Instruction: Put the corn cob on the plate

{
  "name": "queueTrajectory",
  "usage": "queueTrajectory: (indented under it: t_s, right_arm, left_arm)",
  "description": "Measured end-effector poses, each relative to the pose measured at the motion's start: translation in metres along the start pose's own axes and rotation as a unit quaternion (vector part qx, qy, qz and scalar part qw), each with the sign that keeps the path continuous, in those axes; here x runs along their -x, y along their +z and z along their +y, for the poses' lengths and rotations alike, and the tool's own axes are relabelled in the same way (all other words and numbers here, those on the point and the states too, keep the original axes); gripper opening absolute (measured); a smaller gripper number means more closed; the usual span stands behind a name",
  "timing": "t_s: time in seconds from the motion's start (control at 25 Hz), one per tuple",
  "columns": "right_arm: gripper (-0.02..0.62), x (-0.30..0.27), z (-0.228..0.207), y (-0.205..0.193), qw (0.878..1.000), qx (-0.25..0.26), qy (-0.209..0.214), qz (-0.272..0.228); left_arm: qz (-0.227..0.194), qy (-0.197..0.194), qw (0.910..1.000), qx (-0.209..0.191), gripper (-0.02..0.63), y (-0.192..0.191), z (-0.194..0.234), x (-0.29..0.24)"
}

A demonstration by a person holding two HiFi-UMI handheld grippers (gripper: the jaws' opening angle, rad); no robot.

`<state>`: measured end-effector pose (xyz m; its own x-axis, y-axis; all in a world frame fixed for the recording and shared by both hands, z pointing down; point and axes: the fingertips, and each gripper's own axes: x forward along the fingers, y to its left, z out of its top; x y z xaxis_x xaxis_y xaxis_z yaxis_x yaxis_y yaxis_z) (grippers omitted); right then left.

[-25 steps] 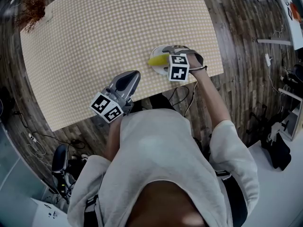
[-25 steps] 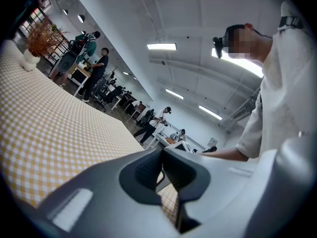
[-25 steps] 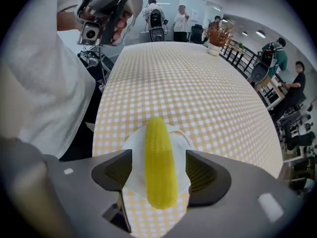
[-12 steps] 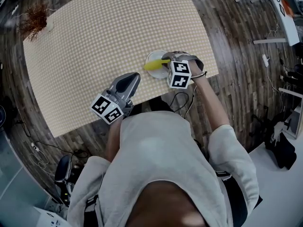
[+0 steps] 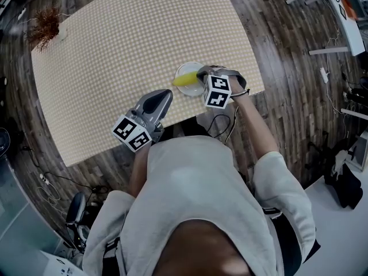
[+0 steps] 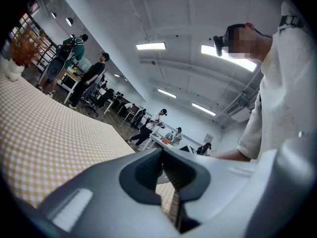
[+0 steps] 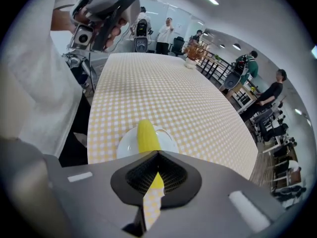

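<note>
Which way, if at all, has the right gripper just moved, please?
Yes: the right gripper backed off the white round plate toward the table edge, jaws just closed, empty.

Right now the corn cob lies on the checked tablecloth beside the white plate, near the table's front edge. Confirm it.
Wrong in one respect. The corn cob lies on the white plate, not beside it on the checked tablecloth. The right gripper view shows it across the plate. The plate does stand near the table's front edge.
</note>
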<state>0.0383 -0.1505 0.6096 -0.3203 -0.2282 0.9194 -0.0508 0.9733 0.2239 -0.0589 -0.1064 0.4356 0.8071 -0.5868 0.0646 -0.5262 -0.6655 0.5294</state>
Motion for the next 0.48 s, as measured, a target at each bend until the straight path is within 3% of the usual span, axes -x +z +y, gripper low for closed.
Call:
queueTrajectory:
  t_s: [0.28,0.4,0.48]
  right_arm:
    - [0.000,-0.002,-0.009,-0.008,0.996,-0.086,-0.018,0.013]
    - [0.000,0.000,-0.014,-0.006,0.989,-0.147,-0.028,-0.008]
    - [0.000,0.002,-0.017,-0.006,0.988,-0.147,-0.041,-0.011]
  left_arm:
    - [-0.004,0.002,1.0000,-0.004,0.009,-0.002,-0.005,0.001]
    - [-0.004,0.003,1.0000,-0.006,0.009,-0.003,-0.007,0.002]
    - [-0.004,0.004,1.0000,-0.008,0.009,-0.002,-0.007,0.004]
